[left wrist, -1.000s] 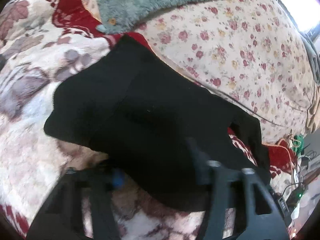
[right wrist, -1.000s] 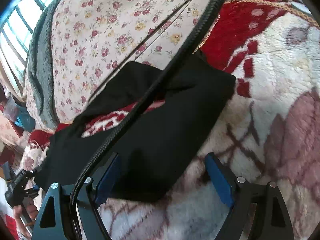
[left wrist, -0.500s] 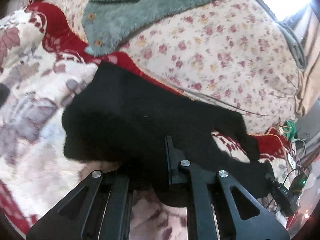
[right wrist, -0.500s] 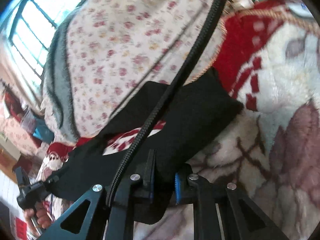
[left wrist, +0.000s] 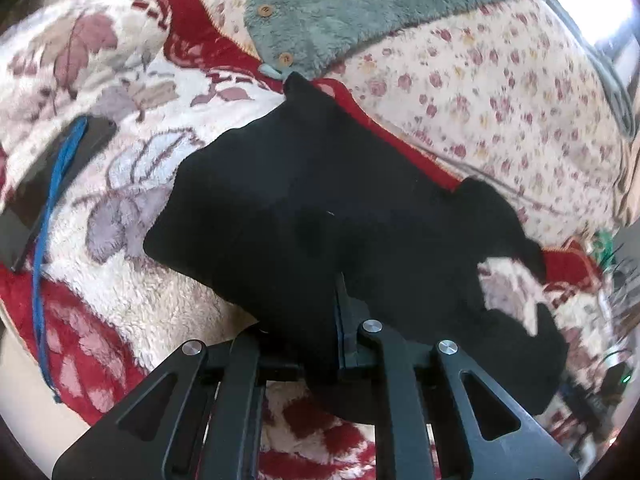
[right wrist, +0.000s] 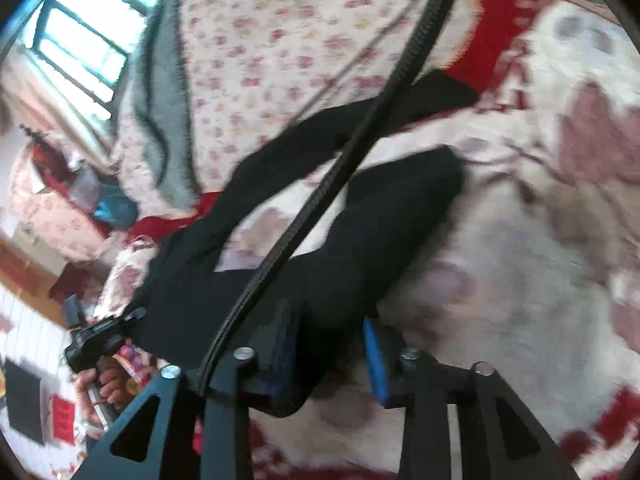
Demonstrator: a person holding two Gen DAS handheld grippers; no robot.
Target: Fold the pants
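The black pants (left wrist: 320, 208) lie on a red-and-cream floral fleece blanket (left wrist: 132, 80). My left gripper (left wrist: 320, 344) is shut on the near edge of the waist end and lifts it off the blanket. In the right wrist view the pants (right wrist: 280, 280) hang in two legs with blanket showing between them. My right gripper (right wrist: 332, 352) is shut on the fabric of the nearer leg, its blue pads (right wrist: 374, 356) pressed against the cloth. The left gripper with the hand on it (right wrist: 100, 344) shows at the far left of the right wrist view.
A floral quilt (left wrist: 500, 80) and a grey-green fleece garment (left wrist: 360, 8) lie beyond the pants. A dark flat device with a blue cord (left wrist: 52, 184) lies on the blanket at left. A black braided cable (right wrist: 360, 152) crosses the right wrist view. Cables and electronics (left wrist: 616, 360) sit at far right.
Both grippers closed from open onto the pants' edge, then lifted and pulled it up. The legs now hang apart with blanket visible between them.
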